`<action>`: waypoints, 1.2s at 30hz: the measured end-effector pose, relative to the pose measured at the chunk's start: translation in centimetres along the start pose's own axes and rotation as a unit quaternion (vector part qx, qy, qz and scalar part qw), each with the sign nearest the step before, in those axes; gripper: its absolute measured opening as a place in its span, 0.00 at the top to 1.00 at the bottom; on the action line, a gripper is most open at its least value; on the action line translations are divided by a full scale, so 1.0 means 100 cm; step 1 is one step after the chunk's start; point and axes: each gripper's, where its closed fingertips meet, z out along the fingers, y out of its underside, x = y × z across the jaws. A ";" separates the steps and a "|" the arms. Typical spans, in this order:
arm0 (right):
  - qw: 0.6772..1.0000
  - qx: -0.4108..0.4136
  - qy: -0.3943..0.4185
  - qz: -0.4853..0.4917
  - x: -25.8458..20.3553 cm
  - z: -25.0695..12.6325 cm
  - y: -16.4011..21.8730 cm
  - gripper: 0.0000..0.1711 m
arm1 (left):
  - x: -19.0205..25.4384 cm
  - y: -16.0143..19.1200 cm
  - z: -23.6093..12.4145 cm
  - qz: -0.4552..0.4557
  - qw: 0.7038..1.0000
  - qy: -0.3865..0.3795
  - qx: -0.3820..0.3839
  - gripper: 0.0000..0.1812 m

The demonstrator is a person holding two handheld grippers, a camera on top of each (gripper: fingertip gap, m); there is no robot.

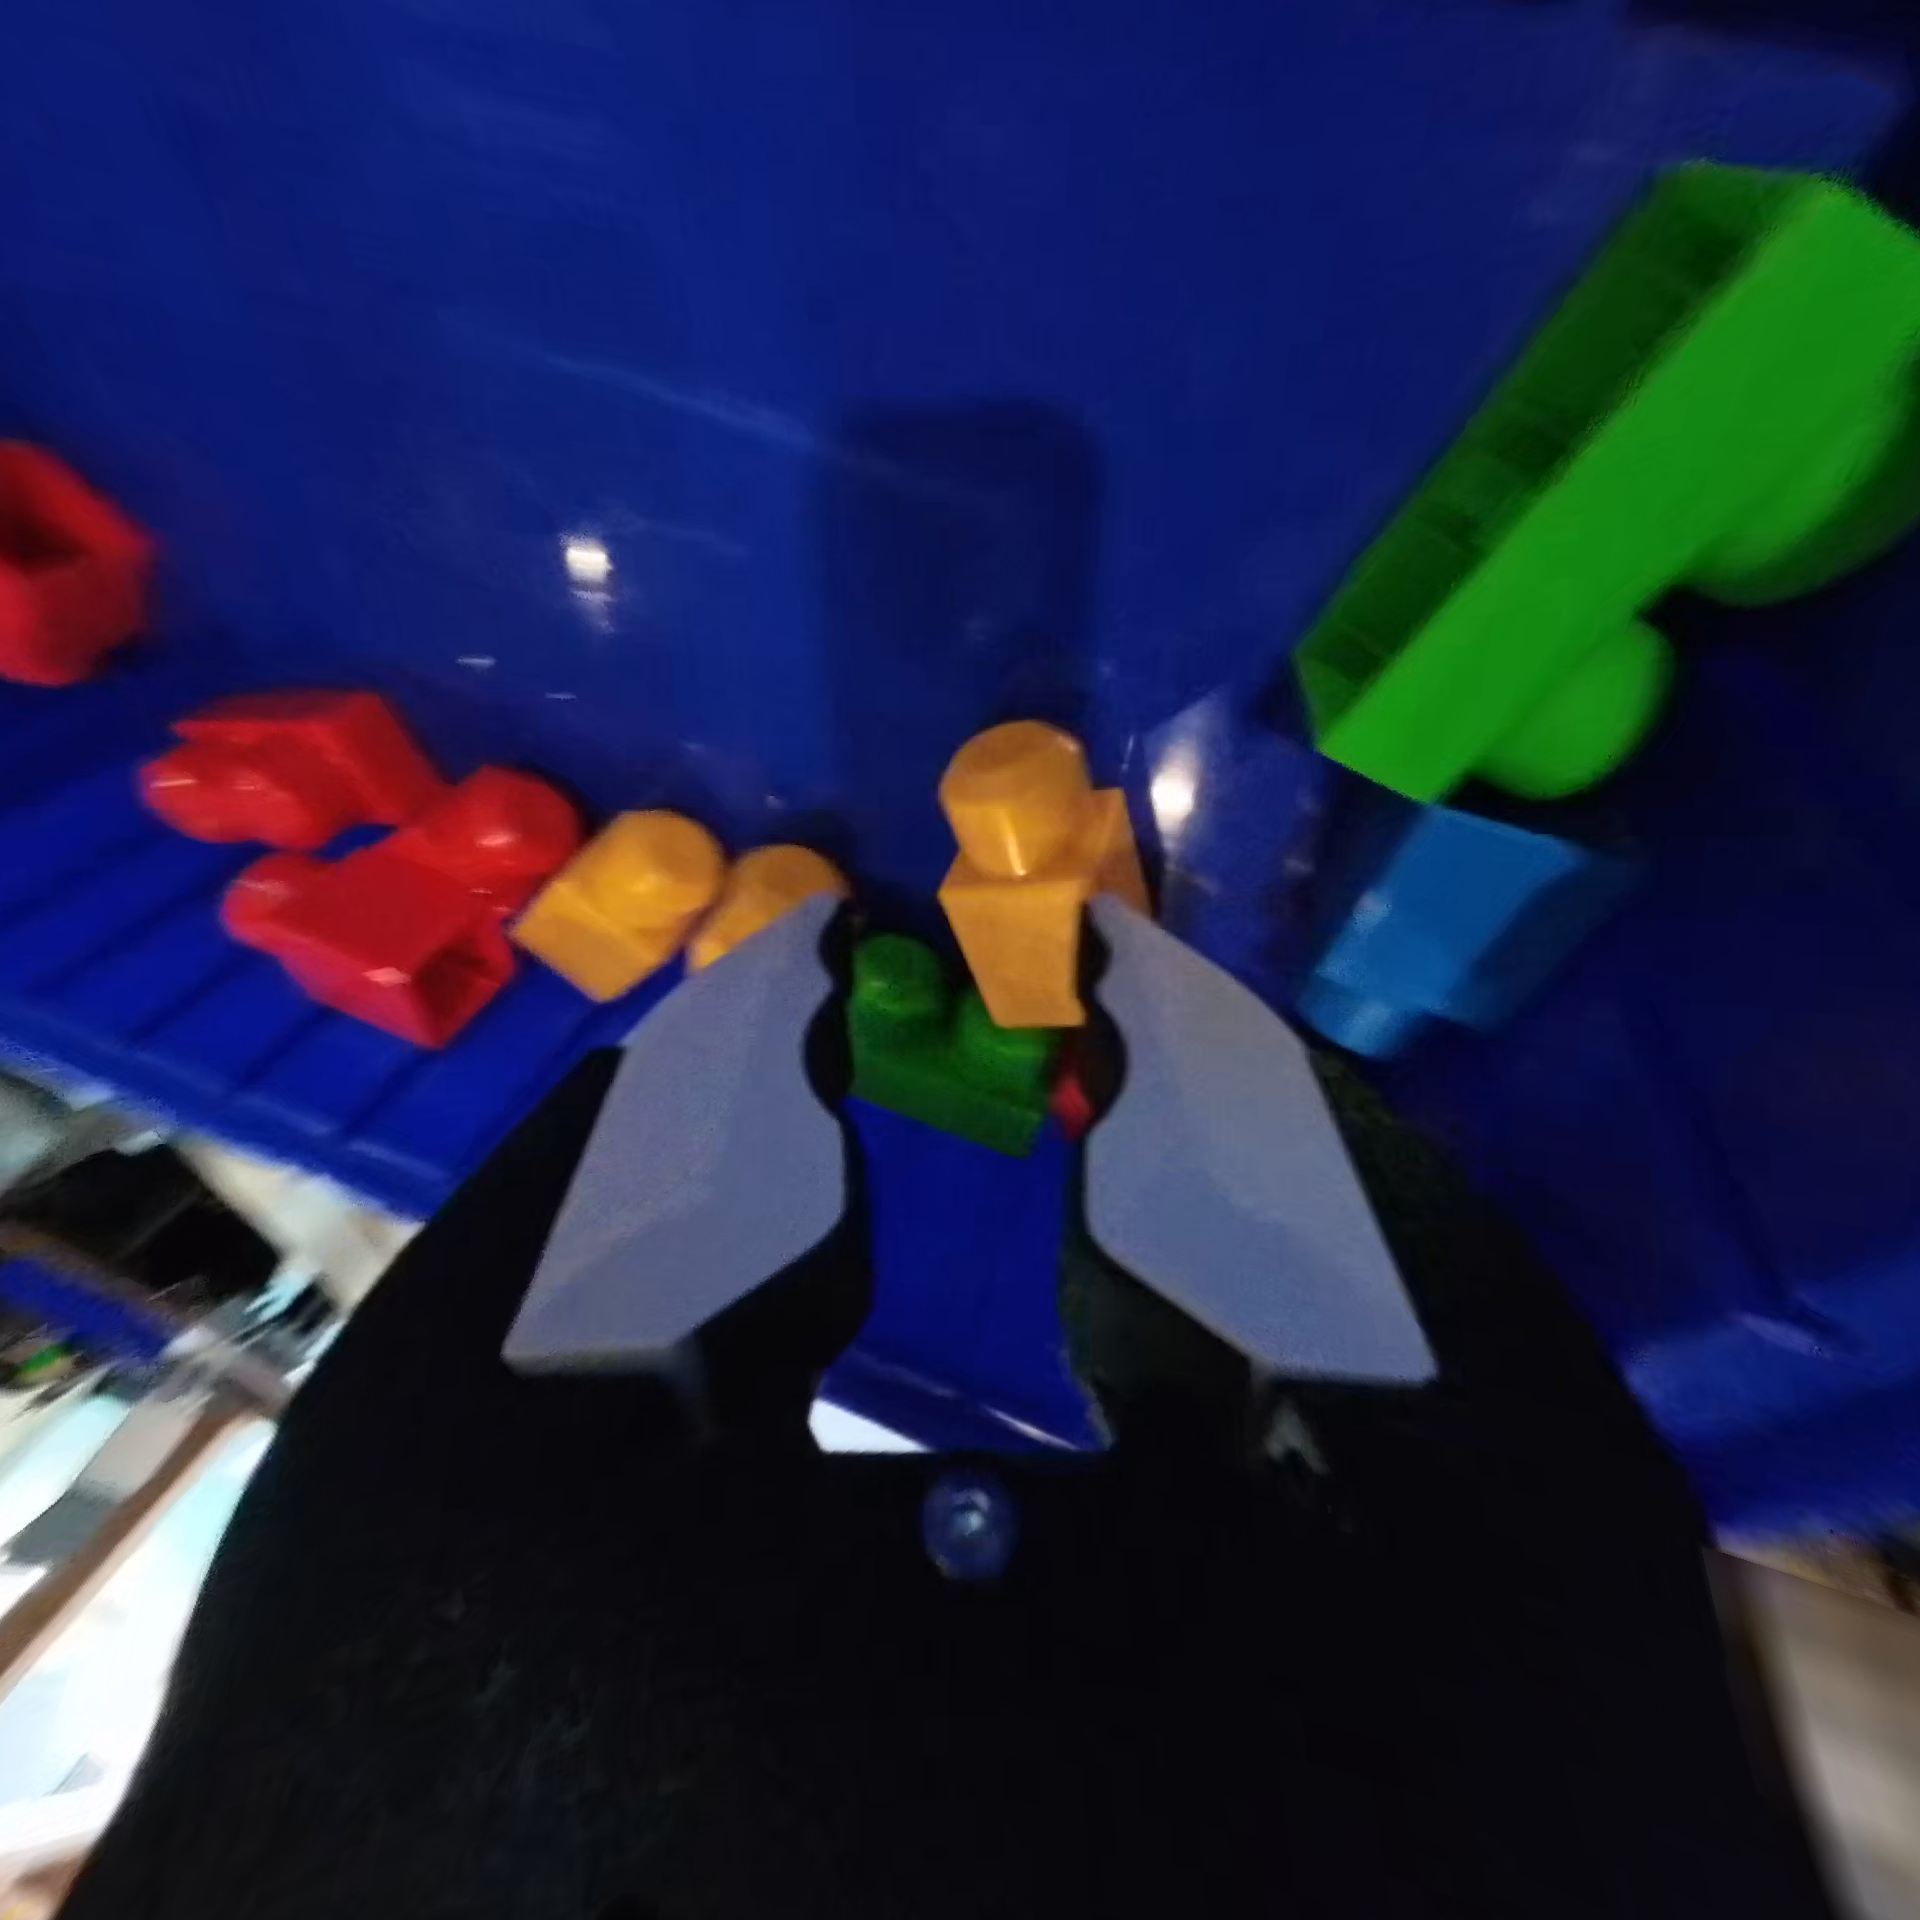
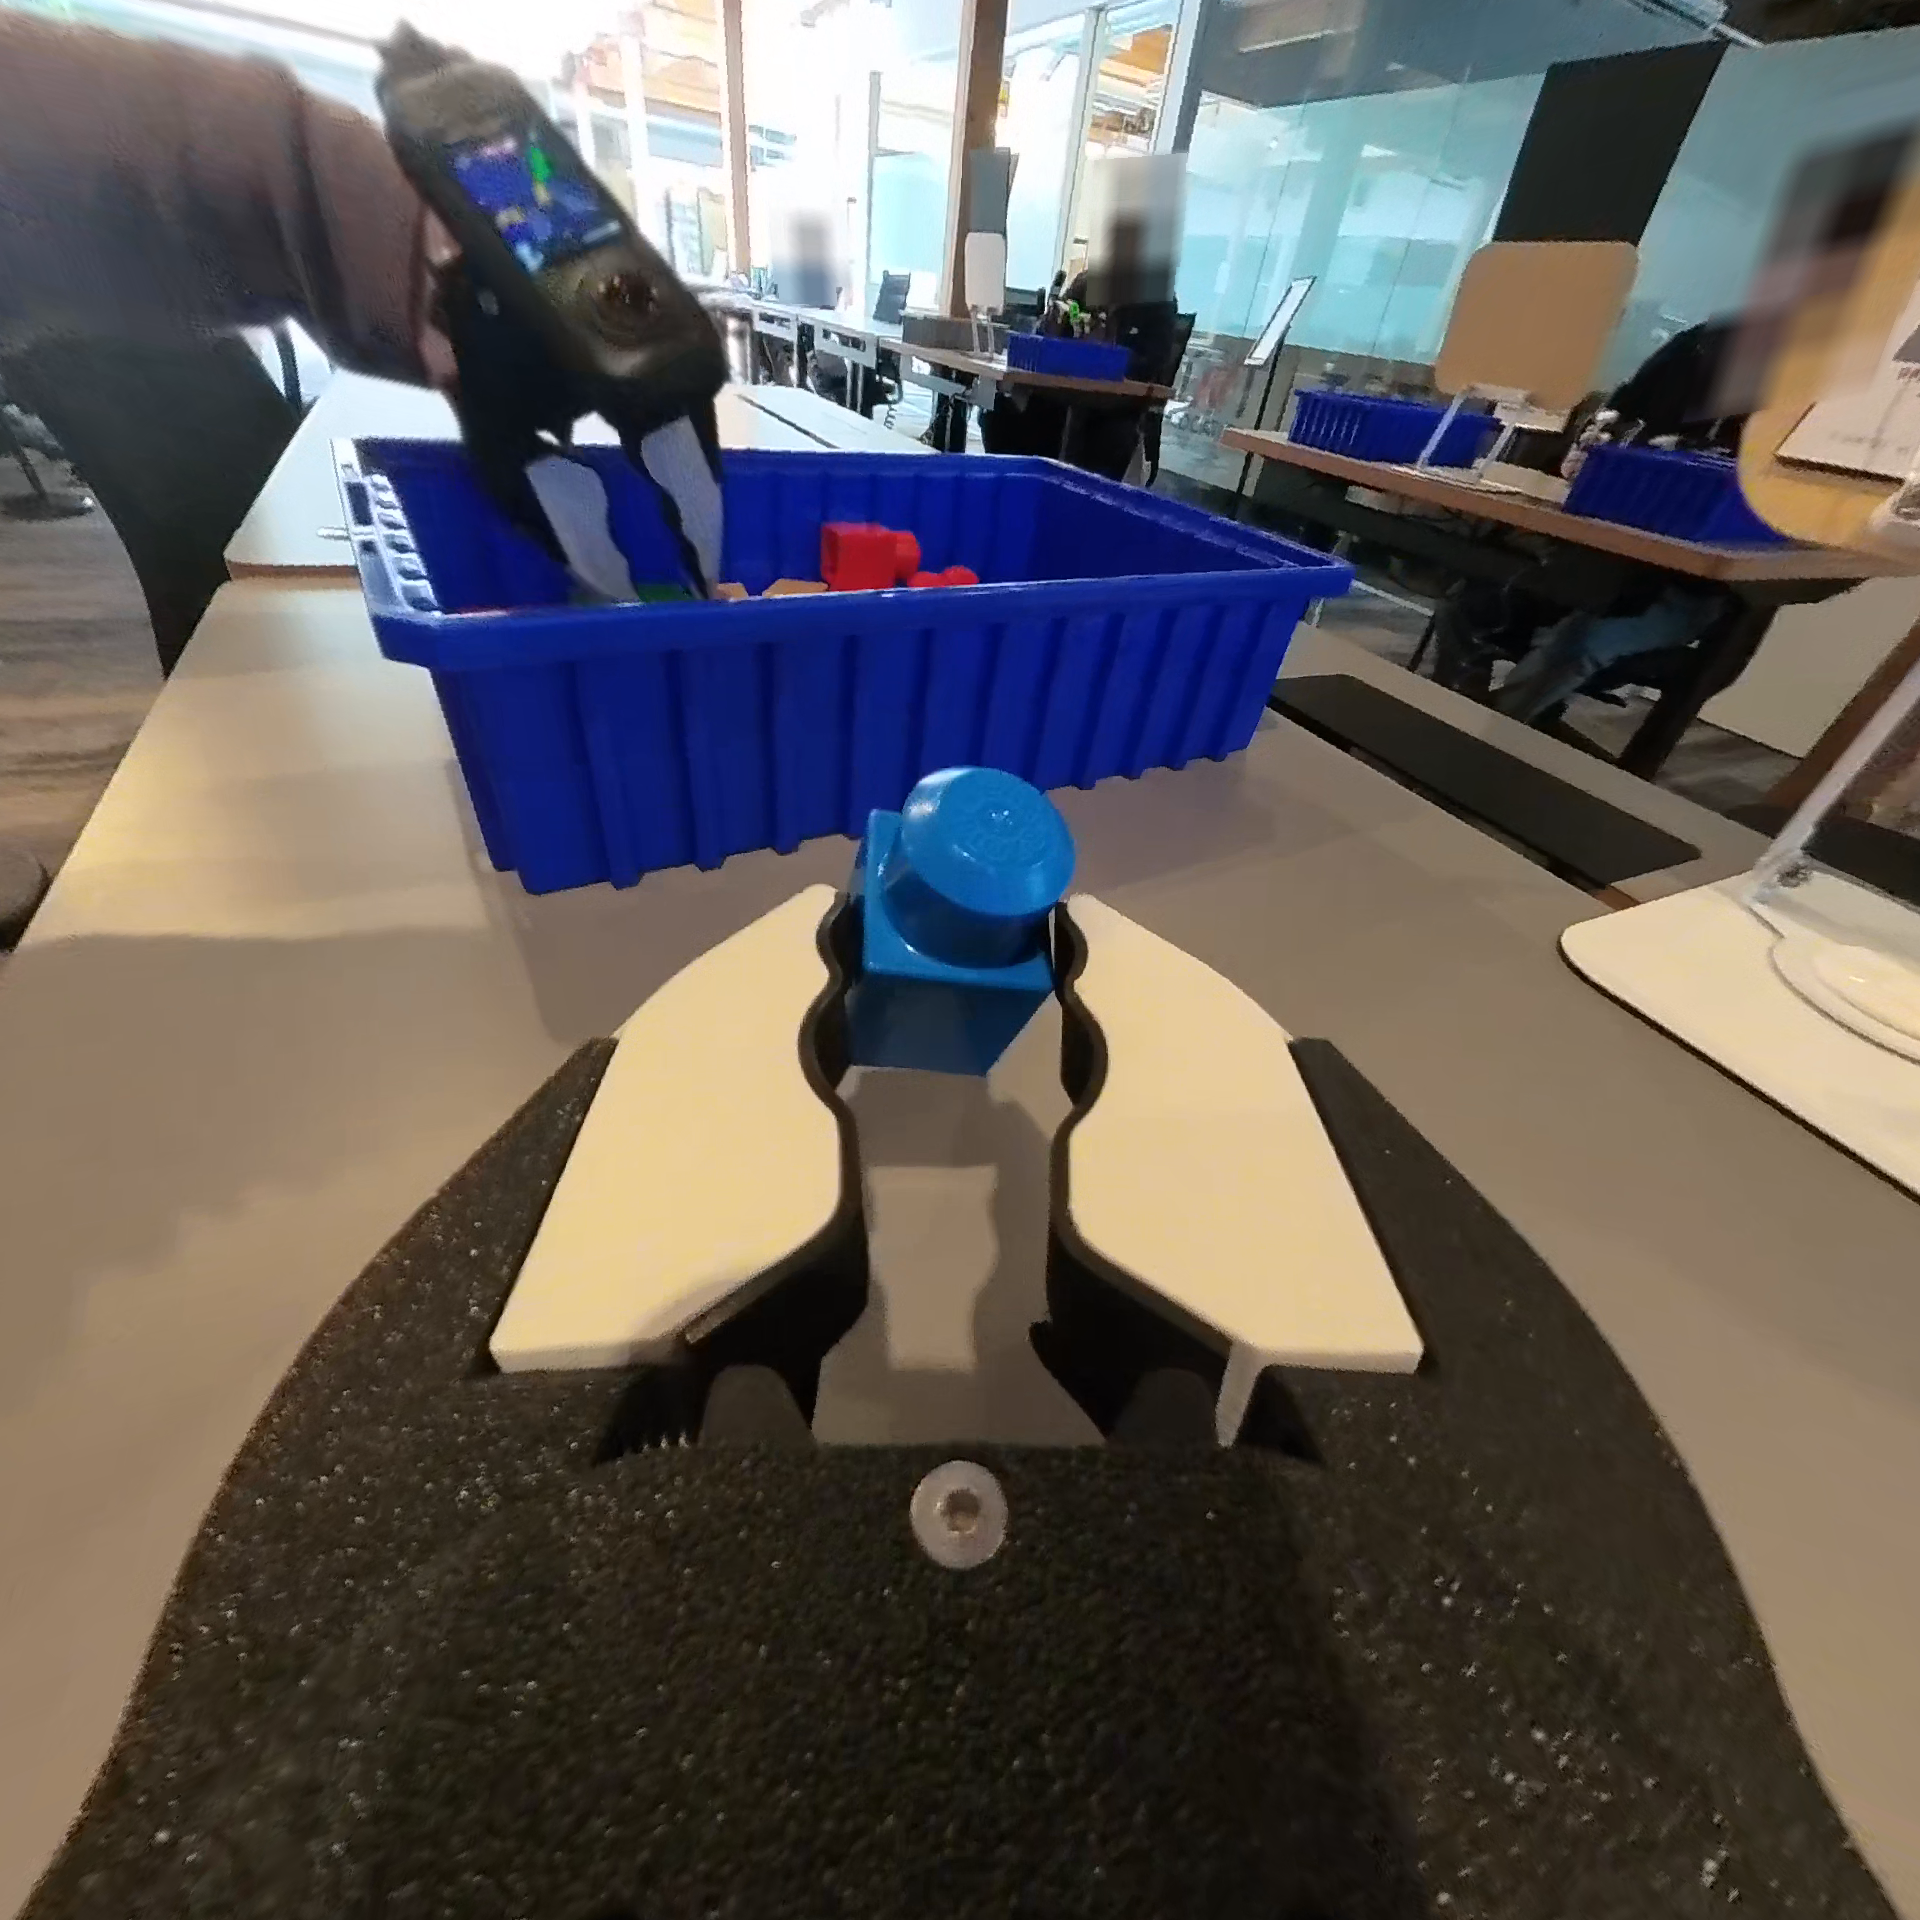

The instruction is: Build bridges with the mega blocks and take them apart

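Observation:
My left gripper [image 1: 961, 920] is inside the blue bin [image 1: 727, 312], tilted down; the view is motion-blurred. Its jaws stand apart around a dark green block [image 1: 945, 1049] with an orange block [image 1: 1013, 925] on it; I see no firm contact. In the right wrist view it [image 2: 665, 587] reaches into the bin [image 2: 831, 675]. My right gripper [image 2: 951, 914] is shut on a blue one-stud block [image 2: 945, 966], stud pointing up and forward, above the grey table [image 2: 260, 935] in front of the bin.
In the bin lie red blocks [image 1: 364, 914], orange blocks [image 1: 623, 904], a long bright green block [image 1: 1621, 499] and a light blue block [image 1: 1455, 935]. A white mat [image 2: 1714, 987] lies at the table's right. A person's sleeve [image 2: 156, 208] holds the left gripper. Other tables with blue bins stand behind.

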 end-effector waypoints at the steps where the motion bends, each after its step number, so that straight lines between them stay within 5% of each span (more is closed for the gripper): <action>1: 1.000 0.002 0.000 0.005 0.001 0.000 0.000 0.79 | -0.006 0.001 0.002 0.008 1.000 -0.025 -0.004 0.83; 6: 1.000 0.009 0.002 0.029 0.005 -0.002 -0.001 0.79 | 0.001 0.010 0.011 0.011 1.000 0.000 -0.008 0.77; 11: 0.999 0.016 0.001 0.047 0.008 -0.003 -0.002 0.79 | -0.002 0.015 0.014 -0.132 0.989 0.068 0.011 0.64; 15: 0.999 0.014 0.003 0.046 0.008 -0.003 -0.001 0.79 | -0.003 0.017 0.027 -0.212 0.972 0.101 0.005 0.67; 21: 0.999 0.004 0.003 0.042 0.009 -0.002 0.002 0.79 | -0.007 0.020 0.031 -0.182 0.981 0.056 -0.031 0.78; 28: 1.000 -0.008 0.007 0.024 0.008 -0.001 0.005 0.79 | -0.006 0.021 0.034 -0.172 0.982 0.032 -0.071 0.76; 33: 1.000 -0.011 0.011 0.018 0.010 -0.001 0.005 0.79 | -0.018 0.004 0.021 -0.203 0.979 0.024 0.021 0.79; 36: 1.000 -0.006 0.014 0.019 0.013 -0.003 0.002 0.79 | -0.035 -0.031 -0.020 -0.242 0.958 -0.013 0.152 0.79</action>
